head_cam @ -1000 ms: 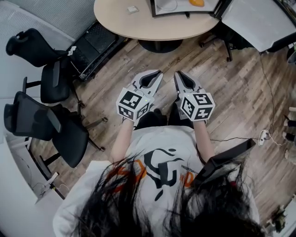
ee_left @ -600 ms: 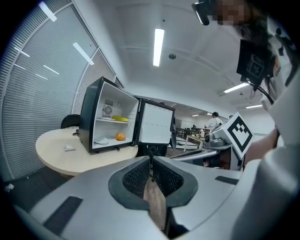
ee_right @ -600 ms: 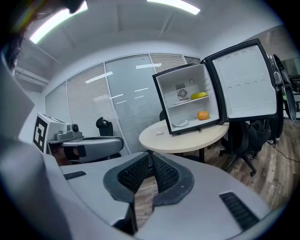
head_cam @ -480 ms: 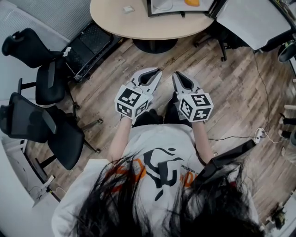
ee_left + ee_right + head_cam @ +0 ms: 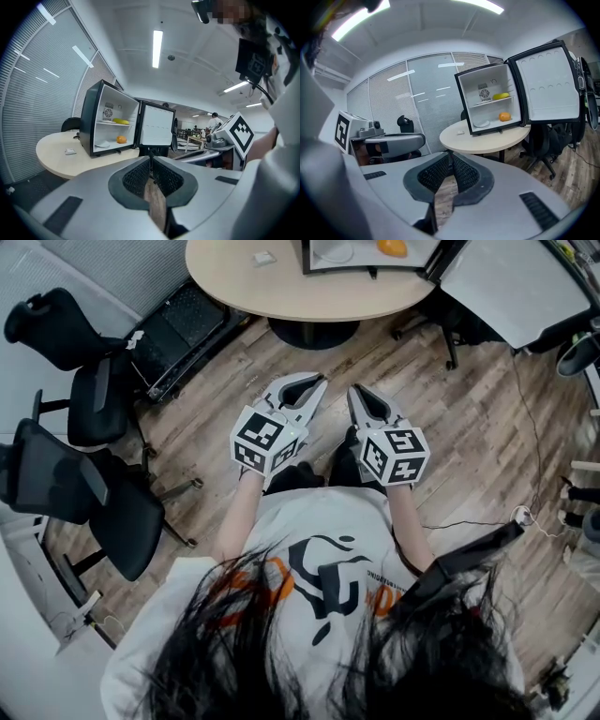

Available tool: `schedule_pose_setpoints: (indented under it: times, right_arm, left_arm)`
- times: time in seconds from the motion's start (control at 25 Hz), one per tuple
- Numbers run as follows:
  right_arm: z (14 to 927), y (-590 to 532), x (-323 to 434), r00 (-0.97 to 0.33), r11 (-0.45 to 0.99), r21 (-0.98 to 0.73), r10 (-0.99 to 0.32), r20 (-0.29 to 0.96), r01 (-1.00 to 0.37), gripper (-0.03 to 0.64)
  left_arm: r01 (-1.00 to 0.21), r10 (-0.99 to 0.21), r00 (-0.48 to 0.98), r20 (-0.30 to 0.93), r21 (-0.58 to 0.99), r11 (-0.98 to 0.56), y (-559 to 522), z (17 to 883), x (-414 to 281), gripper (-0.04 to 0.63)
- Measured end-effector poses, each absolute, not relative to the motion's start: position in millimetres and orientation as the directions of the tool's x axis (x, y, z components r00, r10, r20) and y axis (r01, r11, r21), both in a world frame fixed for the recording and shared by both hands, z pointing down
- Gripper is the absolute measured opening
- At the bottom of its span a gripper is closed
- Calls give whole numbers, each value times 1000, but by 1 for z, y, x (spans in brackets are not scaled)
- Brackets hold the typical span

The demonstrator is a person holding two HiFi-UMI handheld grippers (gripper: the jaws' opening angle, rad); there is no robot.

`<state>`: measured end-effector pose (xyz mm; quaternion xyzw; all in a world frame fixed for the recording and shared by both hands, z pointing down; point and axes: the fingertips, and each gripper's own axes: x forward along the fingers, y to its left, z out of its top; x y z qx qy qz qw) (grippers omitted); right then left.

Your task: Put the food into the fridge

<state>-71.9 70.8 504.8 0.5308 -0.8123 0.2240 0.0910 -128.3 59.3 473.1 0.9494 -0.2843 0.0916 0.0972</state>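
A small black fridge [image 5: 487, 101] stands on the round beige table [image 5: 281, 292] with its door [image 5: 546, 86] swung open. Inside it are a yellow banana [image 5: 500, 96] on the shelf, an orange [image 5: 504, 116] and a white plate [image 5: 481, 123] below. The left gripper view shows the same fridge [image 5: 101, 117] and orange [image 5: 121, 139]. My left gripper [image 5: 313, 383] and right gripper [image 5: 353, 392] are held side by side before my body above the wooden floor, pointing toward the table. Both are shut with nothing between the jaws.
Black office chairs [image 5: 94, 404] stand at the left, another [image 5: 80, 498] nearer me. A black case [image 5: 183, 329] lies beside the table's foot. A small white item [image 5: 264, 257] rests on the table. A cable [image 5: 469, 521] runs over the floor at the right, near a grey desk [image 5: 516, 282].
Both grippers keep their place and stay shut. Only the head view has shifted slightly.
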Motion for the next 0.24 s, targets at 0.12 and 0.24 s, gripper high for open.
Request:
schedule_pose_setpoints:
  times: [0.12, 0.24]
  right_arm:
    - [507, 72, -71, -423, 340, -266, -818, 390, -902, 40]
    - [509, 75, -71, -422, 338, -266, -816, 395, -903, 40]
  left_arm:
    - [-557, -523, 822, 227, 130, -820, 61, 473, -128, 14]
    - [-552, -517, 825, 228, 125, -825, 65, 473, -127, 14]
